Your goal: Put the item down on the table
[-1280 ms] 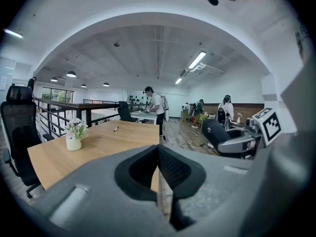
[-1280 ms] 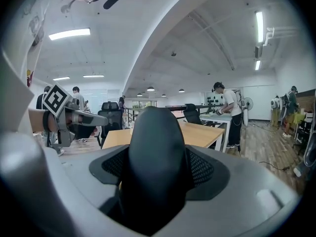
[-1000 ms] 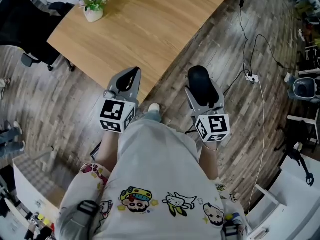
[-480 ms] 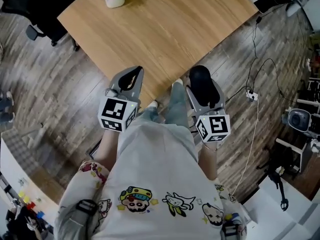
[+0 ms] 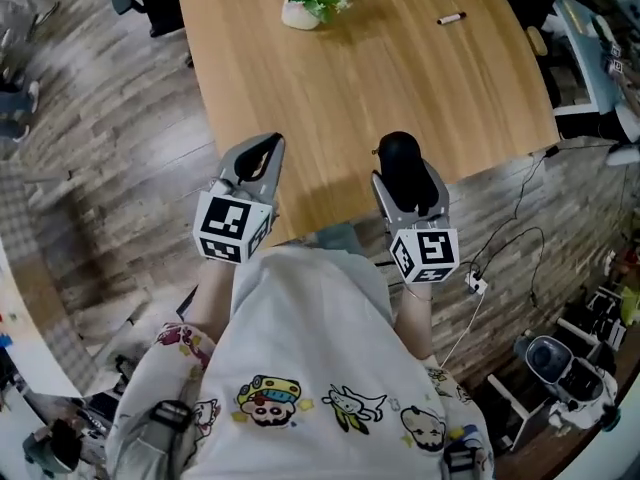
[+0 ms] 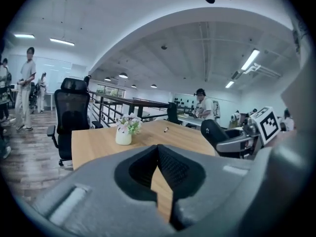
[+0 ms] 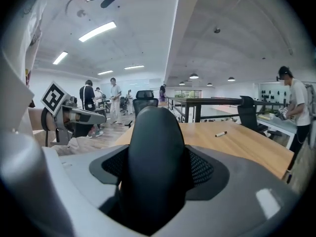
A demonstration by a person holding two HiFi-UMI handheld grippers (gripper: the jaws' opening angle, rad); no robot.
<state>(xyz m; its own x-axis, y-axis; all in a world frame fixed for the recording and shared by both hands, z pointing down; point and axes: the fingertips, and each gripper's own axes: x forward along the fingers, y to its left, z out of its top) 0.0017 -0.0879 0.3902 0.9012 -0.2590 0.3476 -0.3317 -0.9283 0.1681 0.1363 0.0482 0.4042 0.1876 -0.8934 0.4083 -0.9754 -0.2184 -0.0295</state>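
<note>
**Item in right tongs, at the table's near edge**

Head view. The person stands at the near edge of the table. The right gripper is clamped on a dark rounded item. The item's long axis runs along the jaws, nose past the tips, pointing toward the far edge. It reads as hanging over bare wood just inside the near edge, about midway along. The left gripper is alongside, nearer the near-left corner. A flower pot and a marker sit by the far edge, well apart from both. The item's height over the wood can't be told here.

Left gripper view. The pads meet at the tips with nothing between them.

Right gripper view. The jaws stand wide, pressed on the item's flanks. The item fills the gap and hides the tips and the wood beneath. Judgement: the set-down lies downward and slightly ahead, and the right hand can do it alone. The underside is unseen, so how the item will settle is a guess.
</note>
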